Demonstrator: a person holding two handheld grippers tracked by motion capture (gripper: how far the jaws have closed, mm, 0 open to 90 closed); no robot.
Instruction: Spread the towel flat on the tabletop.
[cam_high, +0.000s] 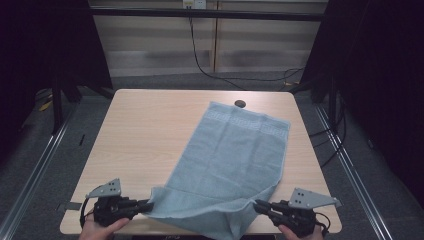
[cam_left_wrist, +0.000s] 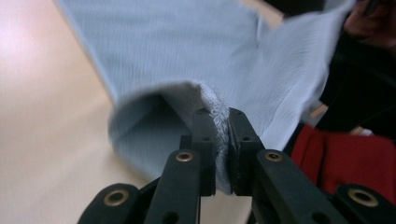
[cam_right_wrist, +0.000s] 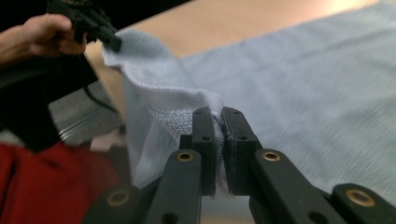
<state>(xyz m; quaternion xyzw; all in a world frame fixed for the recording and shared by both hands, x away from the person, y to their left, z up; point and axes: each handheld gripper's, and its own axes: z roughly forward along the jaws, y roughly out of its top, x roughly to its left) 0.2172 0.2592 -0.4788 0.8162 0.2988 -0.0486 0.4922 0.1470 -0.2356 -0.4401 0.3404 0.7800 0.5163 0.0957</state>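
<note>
A light blue towel (cam_high: 230, 155) lies spread on the wooden table (cam_high: 150, 135), running from the far right toward the near edge, with a patterned band at its far end. My left gripper (cam_high: 149, 204) is shut on the towel's near left corner (cam_left_wrist: 215, 112), lifted a little off the table. My right gripper (cam_high: 257, 204) is shut on the near right corner (cam_right_wrist: 210, 109). Between the two grippers the near edge of the towel sags over the table's front edge. In the right gripper view the left gripper (cam_right_wrist: 112, 42) holds its corner farther off.
A round cable hole (cam_high: 240, 104) sits in the table near the towel's far edge. Black frame posts stand at both sides, and cables run across the floor behind. Bare tabletop lies to the left of the towel. Red cloth (cam_left_wrist: 345, 154) of the person's clothing shows below the table edge.
</note>
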